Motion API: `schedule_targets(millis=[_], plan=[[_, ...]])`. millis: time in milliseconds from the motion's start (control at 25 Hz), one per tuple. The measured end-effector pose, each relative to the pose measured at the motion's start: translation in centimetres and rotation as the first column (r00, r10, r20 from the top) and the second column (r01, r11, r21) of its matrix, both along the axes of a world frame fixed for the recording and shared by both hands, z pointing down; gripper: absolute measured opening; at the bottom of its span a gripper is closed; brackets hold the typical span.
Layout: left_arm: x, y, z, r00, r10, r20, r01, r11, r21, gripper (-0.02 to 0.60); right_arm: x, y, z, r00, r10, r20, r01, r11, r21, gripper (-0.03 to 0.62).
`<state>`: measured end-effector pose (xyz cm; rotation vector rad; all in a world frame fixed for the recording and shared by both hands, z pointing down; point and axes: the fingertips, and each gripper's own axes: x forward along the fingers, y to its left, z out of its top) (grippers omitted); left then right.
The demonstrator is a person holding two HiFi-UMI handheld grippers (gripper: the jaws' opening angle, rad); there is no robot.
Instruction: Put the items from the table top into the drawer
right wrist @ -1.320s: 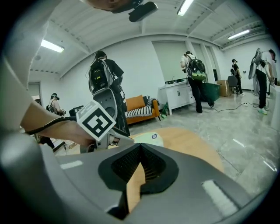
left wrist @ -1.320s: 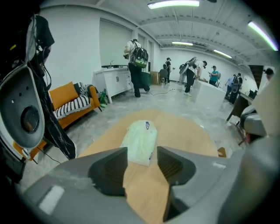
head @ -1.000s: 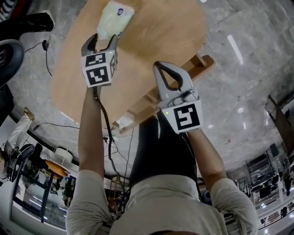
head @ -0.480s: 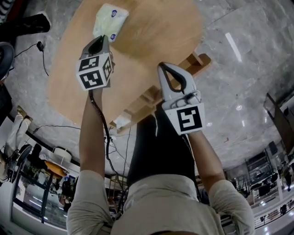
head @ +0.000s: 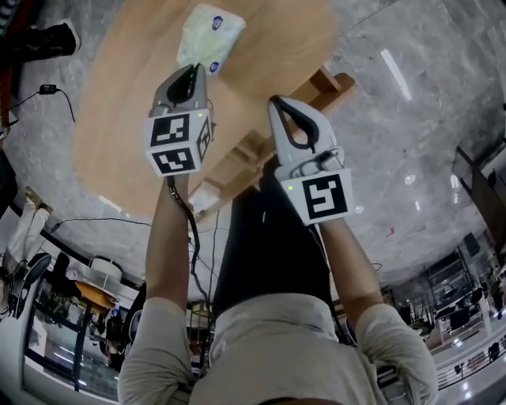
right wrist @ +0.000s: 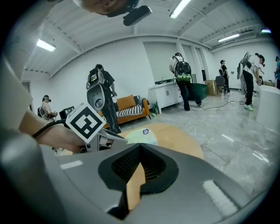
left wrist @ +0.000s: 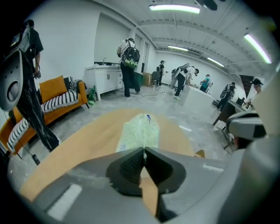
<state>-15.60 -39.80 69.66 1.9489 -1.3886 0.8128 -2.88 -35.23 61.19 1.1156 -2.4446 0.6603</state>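
The pale green packet (head: 210, 32) is clamped at its near end in the left hand-held gripper (head: 193, 70), its long axis lying straight ahead toward the far edge of the worktop (head: 118, 119), while the right hand-held gripper (head: 278, 103), jaws together on nothing, is seen at the near edge.

No word or number can be read anywhere I look. The pale green packet (head: 207, 39) on the table (head: 118, 134) carries a small round blue label (head: 217, 21) towards its 1 o'clock corner in the head view, too small to read. The marker cube (head: 175, 142) on the left gripper (head: 194, 73) and the one on the right gripper (head: 278, 104) bear only black-and-white square patterns, not letters.
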Motion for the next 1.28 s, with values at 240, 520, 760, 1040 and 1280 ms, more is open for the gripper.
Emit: schedule_targets(millis=[240,520,760,1040,1280], plan=[[3.6,4.3,-0.7,0.998,0.059,-0.021,-0.059,0.998,-0.002,0.021,2.2,3.4,-0.4,0.998,0.059,-0.001,-0.059,0.998,0.005,0.008],[7.6,9.5,-0.9,0.992,0.123,-0.034,-0.124,0.992,-0.017,0.021,5.0,8.2,0.1,0.988,0.151,0.009,-0.151,0.988,-0.006,0.008],[12.3,13.6,-0.9,0.981,0.189,-0.041,-0.191,0.980,-0.048,0.021,8.4,11.4,-0.3,0.974,0.227,0.015,-0.227,0.974,-0.027,0.008],[19.1,16.1,0.9,0.957,0.283,-0.056,-0.288,0.953,-0.091,0.021,13.5,12.6,-0.2,0.947,0.321,-0.001,-0.321,0.947,-0.019,0.008],[21.2,16.2,3.4,0.954,0.299,-0.020,-0.299,0.947,-0.117,0.021,15.0,13.5,-0.3,0.940,0.341,-0.018,-0.342,0.939,-0.046,0.008]])
